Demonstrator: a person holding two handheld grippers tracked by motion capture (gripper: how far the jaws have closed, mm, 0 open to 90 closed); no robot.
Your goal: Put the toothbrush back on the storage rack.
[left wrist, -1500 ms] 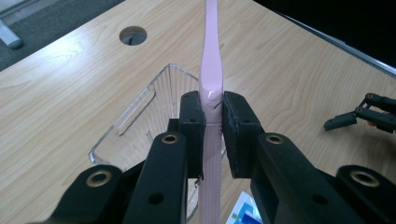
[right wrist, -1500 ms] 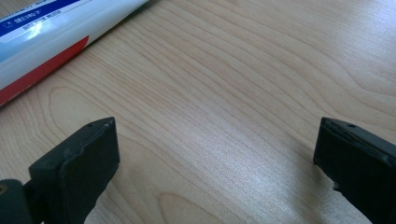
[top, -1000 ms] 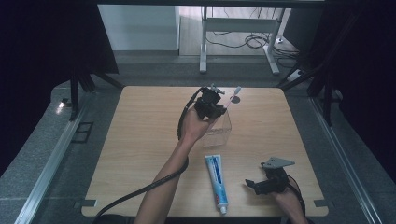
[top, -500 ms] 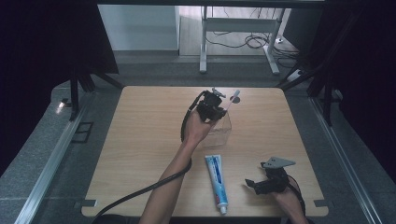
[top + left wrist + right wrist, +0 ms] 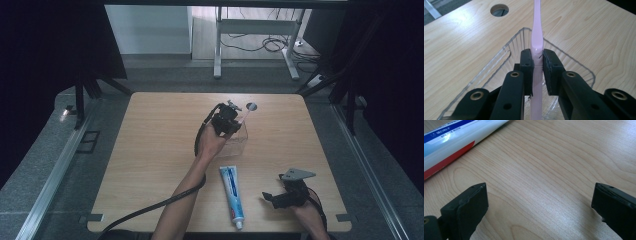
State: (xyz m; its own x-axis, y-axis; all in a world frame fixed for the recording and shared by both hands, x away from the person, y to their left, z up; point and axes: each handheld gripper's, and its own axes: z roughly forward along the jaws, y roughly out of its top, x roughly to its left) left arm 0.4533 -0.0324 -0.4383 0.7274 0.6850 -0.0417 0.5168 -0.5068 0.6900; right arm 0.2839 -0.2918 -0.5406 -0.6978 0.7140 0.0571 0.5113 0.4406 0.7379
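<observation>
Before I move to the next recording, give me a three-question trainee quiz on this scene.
1. True or false: the left gripper is shut on a pink toothbrush.
2. What lies under that toothbrush? A) clear plastic basket B) metal bowl C) cardboard box
3. Which item lies on the table between the person's two forearms?

Key: 1. True. 2. A. 3. The toothpaste tube; the right gripper rests open beside it.
</observation>
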